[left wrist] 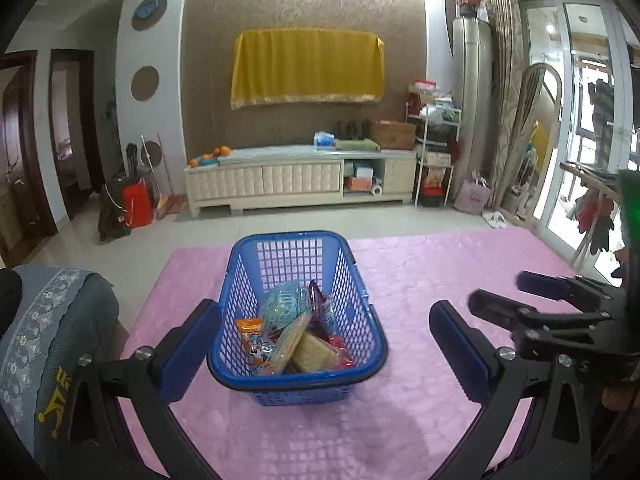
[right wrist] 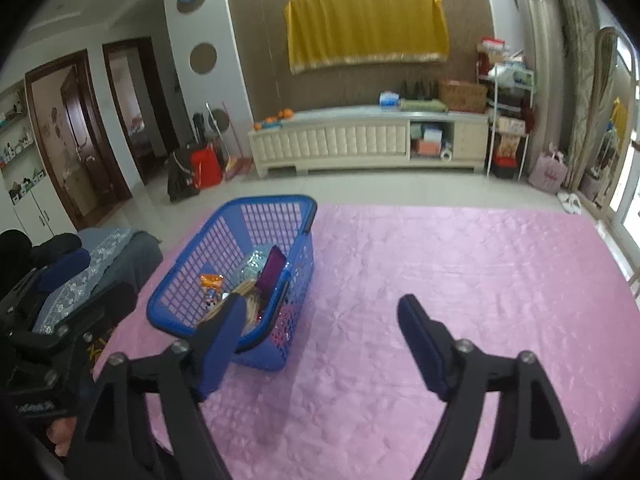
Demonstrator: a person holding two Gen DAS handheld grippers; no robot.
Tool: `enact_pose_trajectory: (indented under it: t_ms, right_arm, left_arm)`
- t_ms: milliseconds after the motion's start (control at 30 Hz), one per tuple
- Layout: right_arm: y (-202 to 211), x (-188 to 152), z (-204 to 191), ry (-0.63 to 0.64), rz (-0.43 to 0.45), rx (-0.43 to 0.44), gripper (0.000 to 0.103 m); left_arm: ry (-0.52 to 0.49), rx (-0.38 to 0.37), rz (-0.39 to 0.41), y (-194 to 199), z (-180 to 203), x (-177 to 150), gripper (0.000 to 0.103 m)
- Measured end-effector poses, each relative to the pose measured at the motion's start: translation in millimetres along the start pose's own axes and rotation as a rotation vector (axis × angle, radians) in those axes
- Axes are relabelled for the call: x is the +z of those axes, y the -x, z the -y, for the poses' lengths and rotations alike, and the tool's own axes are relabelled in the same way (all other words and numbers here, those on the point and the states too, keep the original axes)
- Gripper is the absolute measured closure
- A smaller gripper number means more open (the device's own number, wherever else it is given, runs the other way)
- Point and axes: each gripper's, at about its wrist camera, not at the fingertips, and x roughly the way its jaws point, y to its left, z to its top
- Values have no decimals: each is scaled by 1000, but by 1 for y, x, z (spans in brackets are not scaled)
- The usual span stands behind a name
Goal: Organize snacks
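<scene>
A blue lattice-walled basket [left wrist: 298, 264] with a black rim strip stood at the centre of the left wrist view on a pink quilted cloth [left wrist: 420, 280]. Inside it lay an orange packet [left wrist: 249, 326], a pale turquoise bag [left wrist: 282, 304], a purple wrapper [left wrist: 316, 300] and tan crackers [left wrist: 314, 354]. Both grippers had black arms and blue pads [right wrist: 422, 348]. At upper centre hung a yellow cloth [left wrist: 306, 66] with gold trim on brown patterned wallpaper [left wrist: 208, 80]. At lower left lay grey fabric [left wrist: 60, 320] with a pale floral band.
</scene>
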Motion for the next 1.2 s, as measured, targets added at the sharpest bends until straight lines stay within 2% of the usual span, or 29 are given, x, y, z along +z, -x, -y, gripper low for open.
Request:
enact_pose_trajectory:
  t_ms: [67, 200, 367, 567, 1200]
  right_arm:
    - [16, -4, 0, 8, 28, -8, 14]
    - [45, -15, 3, 17, 79, -33, 1]
    - [68, -28, 5, 18, 127, -73, 0]
    - [83, -45, 7, 9, 151, -133, 0]
    - [106, -64, 2, -6, 181, -101, 0]
  left_arm:
    - [2, -9, 19, 11, 7, -2, 0]
    - [-29, -4, 59, 31, 20, -5, 0]
    - [-39, -24, 78, 48, 35, -19, 0]
    - [-54, -45, 55, 51, 44, -34, 0]
    - [-49, -47, 63, 69, 46, -41, 0]
